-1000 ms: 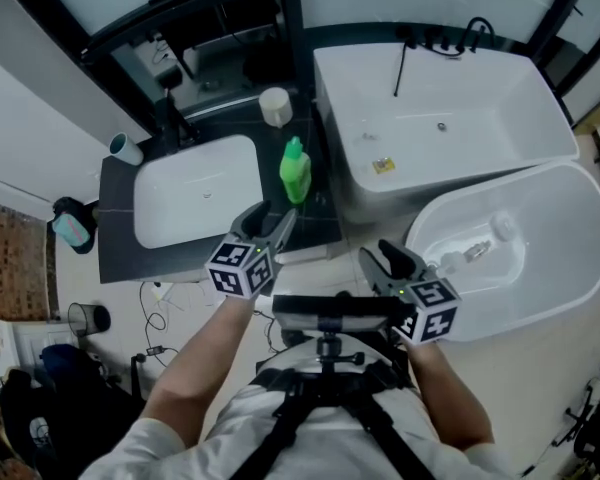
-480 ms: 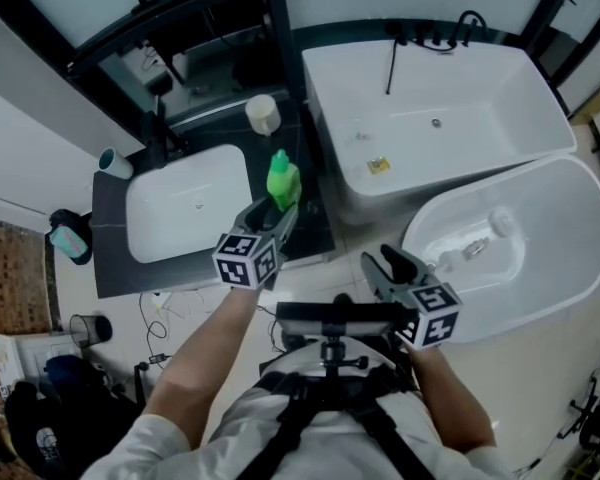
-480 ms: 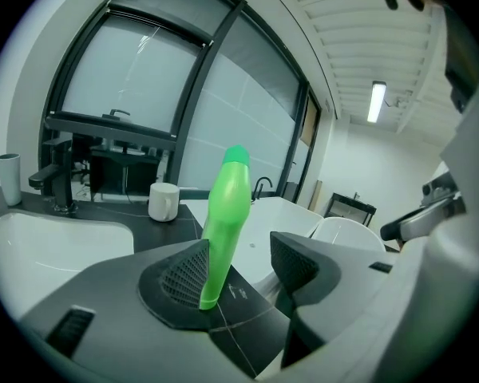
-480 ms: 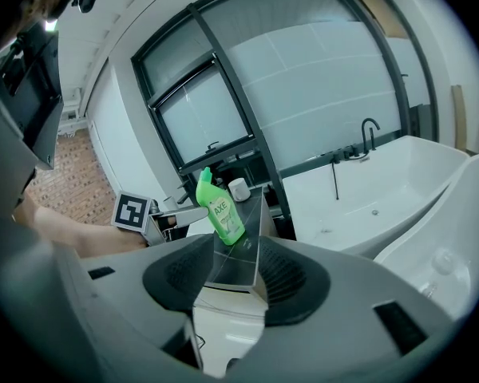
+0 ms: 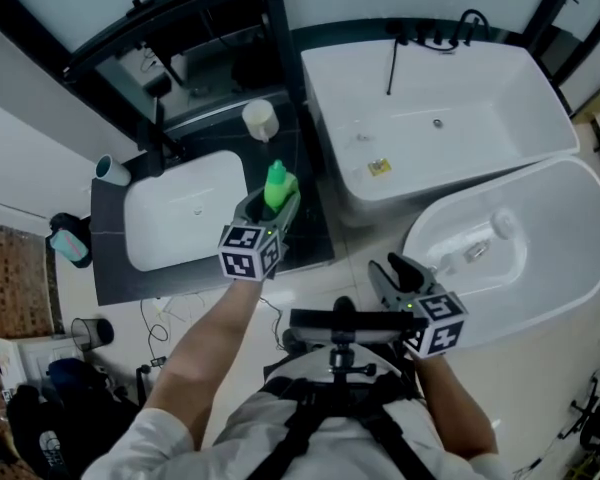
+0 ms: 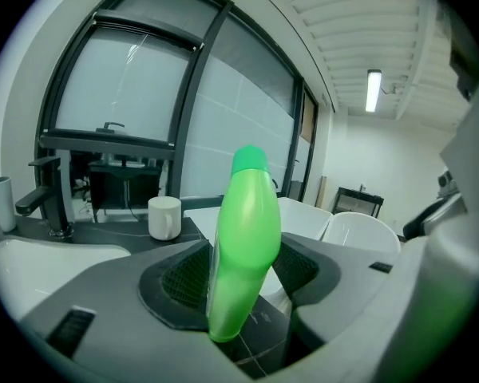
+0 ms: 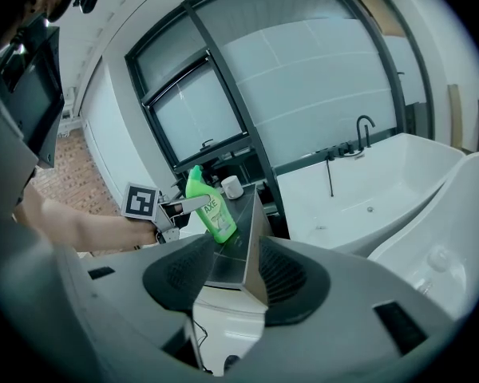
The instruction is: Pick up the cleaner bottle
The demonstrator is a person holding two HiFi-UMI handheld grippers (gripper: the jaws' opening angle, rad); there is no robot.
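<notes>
Left gripper view shows the left tool [image 6: 239,271] with its jaws closed in on the green cleaner bottle [image 6: 243,242], both pads against the bottle's sides; the bottle leans slightly, its cap up, and a white cup [image 6: 164,217] stands farther back on the dark surface [image 6: 112,231]. Head view has the left arm stretched forward over that surface beside the sink [image 5: 180,208]. The right tool [image 5: 395,273] sits close to the body near the bathtub [image 5: 540,258], jaws apart and holding nothing.
</notes>
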